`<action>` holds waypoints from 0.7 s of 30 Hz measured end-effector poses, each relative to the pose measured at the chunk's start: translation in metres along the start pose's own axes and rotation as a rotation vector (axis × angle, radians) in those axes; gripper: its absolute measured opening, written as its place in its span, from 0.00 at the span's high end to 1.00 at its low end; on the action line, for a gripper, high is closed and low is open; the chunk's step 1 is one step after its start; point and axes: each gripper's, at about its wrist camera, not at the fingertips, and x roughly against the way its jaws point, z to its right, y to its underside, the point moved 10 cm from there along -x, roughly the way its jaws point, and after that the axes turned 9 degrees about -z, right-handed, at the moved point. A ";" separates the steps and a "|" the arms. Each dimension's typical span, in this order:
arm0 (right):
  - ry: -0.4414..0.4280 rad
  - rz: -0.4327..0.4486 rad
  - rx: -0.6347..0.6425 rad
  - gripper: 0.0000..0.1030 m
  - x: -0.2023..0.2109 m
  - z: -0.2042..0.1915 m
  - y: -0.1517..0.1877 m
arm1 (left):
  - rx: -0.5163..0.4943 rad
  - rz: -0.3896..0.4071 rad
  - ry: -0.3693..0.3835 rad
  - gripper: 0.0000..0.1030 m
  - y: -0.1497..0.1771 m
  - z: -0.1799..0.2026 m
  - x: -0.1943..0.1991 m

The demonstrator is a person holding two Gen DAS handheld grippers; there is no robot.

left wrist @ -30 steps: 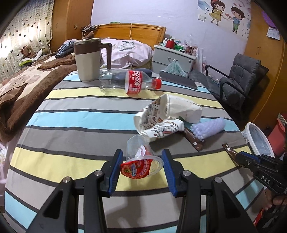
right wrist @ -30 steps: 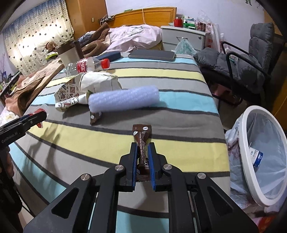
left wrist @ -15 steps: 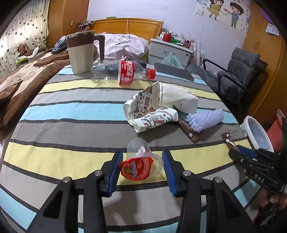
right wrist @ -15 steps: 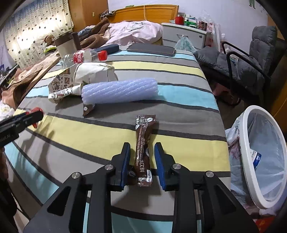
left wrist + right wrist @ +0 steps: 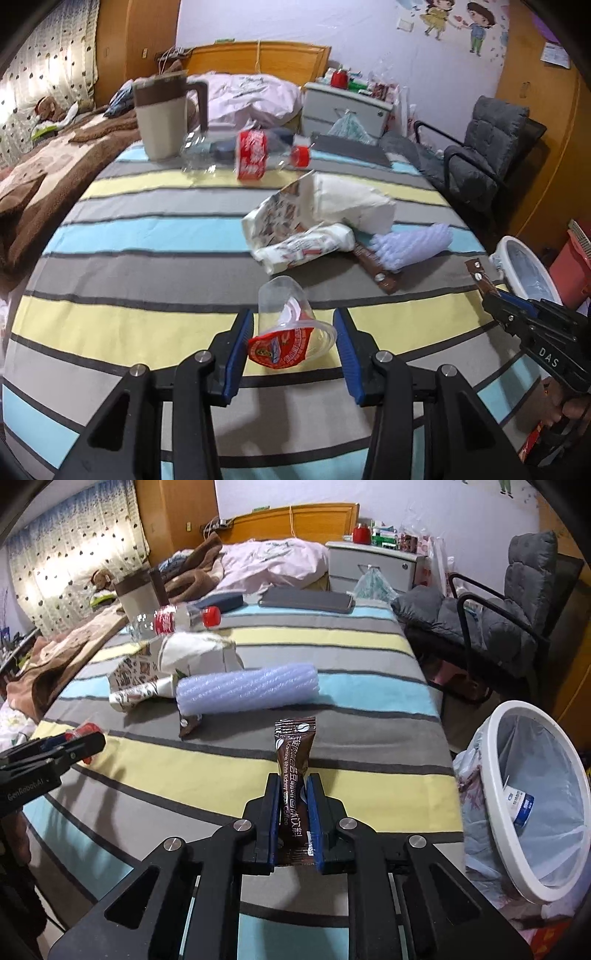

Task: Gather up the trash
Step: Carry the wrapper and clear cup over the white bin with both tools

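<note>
Leftmost, at about nine o'clock in the right wrist view, the side of the left gripper [image 5: 293,321] reads "GenRobot.AI". Its blue pads sit partly closed on the rim of a clear plastic cup [image 5: 284,310], which lies on its side between them with a red printed foil lid [image 5: 277,349] half peeled; the lid's print is too small to read. At eleven o'clock from the cup a beige and brown mug [image 5: 162,118] stands upright, and just beside it lies an empty bottle [image 5: 251,155] with a red label in white script and a red cap. At one o'clock rests a crumpled paper bag [image 5: 321,218] with cartoon print, touching a lilac roll of bubble wrap [image 5: 247,690]. Further right, the right gripper [image 5: 293,781], marked "DAS" on its side, has just closed its jaws tight on a brown sachet [image 5: 293,749] that stands up from them and reads "Coffee". At three o'clock a white-rimmed bin [image 5: 532,812] with a plastic liner holds a blue-and-white labelled packet. All this sits on a counter [image 5: 369,642] covered in grey, yellow and blue stripes. Behind it are a bed with a wooden headboard [image 5: 295,517], a dotted curtain [image 5: 74,554], a grey nightstand [image 5: 373,565] and a dark padded chair [image 5: 517,602].
</note>
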 end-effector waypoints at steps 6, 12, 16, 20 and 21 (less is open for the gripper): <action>0.000 0.048 -0.024 0.84 0.016 0.007 -0.005 | -0.064 0.048 0.027 0.55 -0.010 0.031 0.020; 0.020 0.089 -0.053 0.84 0.031 0.022 -0.007 | -0.147 0.086 0.040 0.55 -0.020 0.071 0.033; 0.051 0.120 -0.076 0.84 0.044 0.040 -0.006 | -0.192 0.107 0.068 0.55 -0.026 0.103 0.039; 0.084 0.146 -0.101 0.84 0.057 0.060 -0.005 | -0.230 0.124 0.106 0.55 -0.033 0.134 0.042; 0.091 0.153 -0.111 0.84 0.060 0.066 -0.004 | -0.241 0.129 0.115 0.55 -0.035 0.143 0.042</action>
